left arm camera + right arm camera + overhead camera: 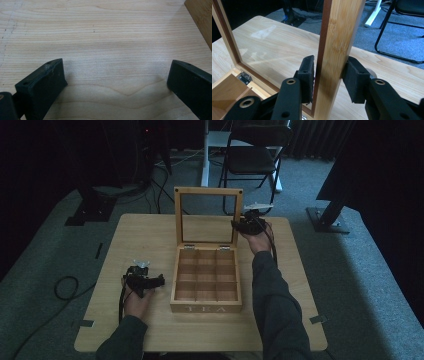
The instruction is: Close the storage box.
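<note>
1 wooden box (206, 292) sits in the middle of the tabletop (140, 235). It has 9 little empty spaces, and the front says "TEA". Its 1 lid (208, 191) stands straight up. The right gripper (328, 75) has its jaws pressed on the lid's side. The left gripper (117, 80) rests nearby, jaws wide apart.

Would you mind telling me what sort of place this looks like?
Probably a lab or office recording room: a wooden table on grey carpet, a folding chair behind it, and cables across the floor.
</note>
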Available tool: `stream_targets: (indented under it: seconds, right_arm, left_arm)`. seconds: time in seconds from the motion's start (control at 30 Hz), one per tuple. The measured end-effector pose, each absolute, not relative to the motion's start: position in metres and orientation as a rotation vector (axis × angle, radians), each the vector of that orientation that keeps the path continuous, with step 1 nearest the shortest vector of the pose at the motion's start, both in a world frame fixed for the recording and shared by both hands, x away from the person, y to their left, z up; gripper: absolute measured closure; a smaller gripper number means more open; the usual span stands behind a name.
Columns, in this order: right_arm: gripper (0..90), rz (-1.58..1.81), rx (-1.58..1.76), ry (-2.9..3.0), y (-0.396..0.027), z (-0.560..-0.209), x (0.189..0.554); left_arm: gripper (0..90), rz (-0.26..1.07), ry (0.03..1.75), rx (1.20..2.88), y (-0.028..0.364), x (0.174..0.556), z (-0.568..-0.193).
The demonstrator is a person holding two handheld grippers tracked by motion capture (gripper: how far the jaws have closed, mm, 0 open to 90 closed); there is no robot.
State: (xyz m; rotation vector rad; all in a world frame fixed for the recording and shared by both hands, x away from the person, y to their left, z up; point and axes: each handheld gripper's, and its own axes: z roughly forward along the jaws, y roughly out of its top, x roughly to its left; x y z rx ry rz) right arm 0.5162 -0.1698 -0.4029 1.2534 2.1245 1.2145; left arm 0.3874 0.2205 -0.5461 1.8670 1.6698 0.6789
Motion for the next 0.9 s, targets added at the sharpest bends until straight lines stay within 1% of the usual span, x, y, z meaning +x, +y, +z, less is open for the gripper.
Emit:
stream_targets:
  seconds: [0.4, 0.9]
  right_arm:
    - [64.6, 1.233, 1.197, 2.092, -0.172, -0.401, 0.493]
    - [63.7, 1.247, 1.148, 2.067, -0.174, -0.397, 0.465]
  left_arm:
    - [1.7, 0.678, 1.67, 1.867, 0.22, 0.387, -0.546]
    - [1.7, 0.68, 1.674, 1.864, 0.22, 0.387, -0.546]
